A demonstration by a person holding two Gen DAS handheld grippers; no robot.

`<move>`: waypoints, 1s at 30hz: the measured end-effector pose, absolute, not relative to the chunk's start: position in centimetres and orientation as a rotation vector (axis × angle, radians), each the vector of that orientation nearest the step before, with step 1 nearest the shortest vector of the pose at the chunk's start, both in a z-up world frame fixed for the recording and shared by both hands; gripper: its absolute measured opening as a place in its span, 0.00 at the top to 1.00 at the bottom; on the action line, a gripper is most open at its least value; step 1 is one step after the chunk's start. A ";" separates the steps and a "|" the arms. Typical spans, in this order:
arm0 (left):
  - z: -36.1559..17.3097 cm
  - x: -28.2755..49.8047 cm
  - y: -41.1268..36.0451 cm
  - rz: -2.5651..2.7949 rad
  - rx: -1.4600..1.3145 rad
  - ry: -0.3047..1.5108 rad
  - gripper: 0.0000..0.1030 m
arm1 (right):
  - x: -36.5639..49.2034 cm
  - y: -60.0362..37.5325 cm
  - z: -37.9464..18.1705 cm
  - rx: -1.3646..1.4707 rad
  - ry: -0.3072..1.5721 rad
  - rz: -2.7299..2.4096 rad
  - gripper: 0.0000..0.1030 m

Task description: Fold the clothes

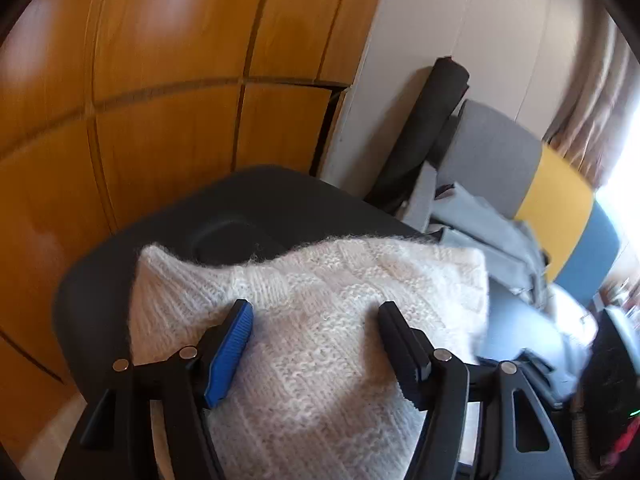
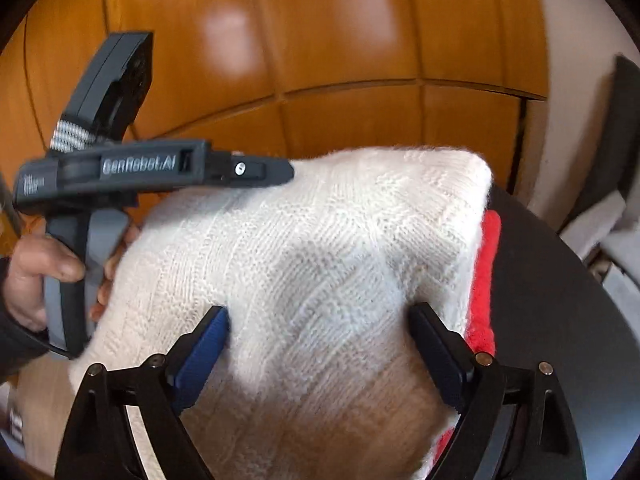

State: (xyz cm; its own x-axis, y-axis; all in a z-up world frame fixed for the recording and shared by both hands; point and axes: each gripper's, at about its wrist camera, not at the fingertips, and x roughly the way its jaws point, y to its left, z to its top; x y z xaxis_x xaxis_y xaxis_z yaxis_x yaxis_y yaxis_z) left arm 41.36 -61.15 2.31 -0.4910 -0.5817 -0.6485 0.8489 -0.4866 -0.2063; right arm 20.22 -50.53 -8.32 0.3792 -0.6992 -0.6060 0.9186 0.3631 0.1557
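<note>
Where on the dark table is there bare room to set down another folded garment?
Bare dark table lies right of the red garment, and beyond the white knit sweater toward the wooden wardrobe. The middle is crowded with the stacked knitwear.

Glossy orange wooden wardrobe doors (image 1: pixel 168 80), pale wall (image 1: pixel 460 20), beige curtain (image 1: pixel 592 112) beside bright window (image 1: pixel 628 168)

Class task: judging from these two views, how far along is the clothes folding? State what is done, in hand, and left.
Done: the cream knit sweater lies folded, stacked on a red garment on the black table. In hand: nothing; the left claw and right claw stand open over the sweater. Left: grey clothes piled beyond the table look unfolded.
</note>
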 end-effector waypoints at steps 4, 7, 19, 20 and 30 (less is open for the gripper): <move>2.2 42.9 -61.6 -2.070 0.561 0.735 0.35 | 20.6 -49.1 -7.3 0.513 0.512 -1.136 0.11; 2.8 45.8 -60.6 -2.079 0.515 0.758 0.34 | 22.0 -48.5 -5.1 0.482 0.577 -1.161 0.08; 8.6 48.8 -51.6 -1.938 0.409 0.526 0.28 | 24.0 -40.2 1.4 0.325 0.578 -1.352 0.00; 8.7 49.3 -50.5 -1.924 0.407 0.526 0.27 | 24.3 -39.7 1.7 0.331 0.584 -1.363 0.00; 9.3 52.9 -40.9 -1.772 0.447 0.476 0.35 | 26.5 -36.9 2.6 0.490 0.612 -1.493 0.00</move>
State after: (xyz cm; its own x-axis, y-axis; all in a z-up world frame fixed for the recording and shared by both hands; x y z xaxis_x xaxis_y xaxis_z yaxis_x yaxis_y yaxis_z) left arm 52.85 -40.93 9.27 -0.2386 -0.8128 -0.5314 0.9697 -0.2287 -0.0855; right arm 26.51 -36.87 2.59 -0.0214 -0.7618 -0.6474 0.9971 0.0310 -0.0695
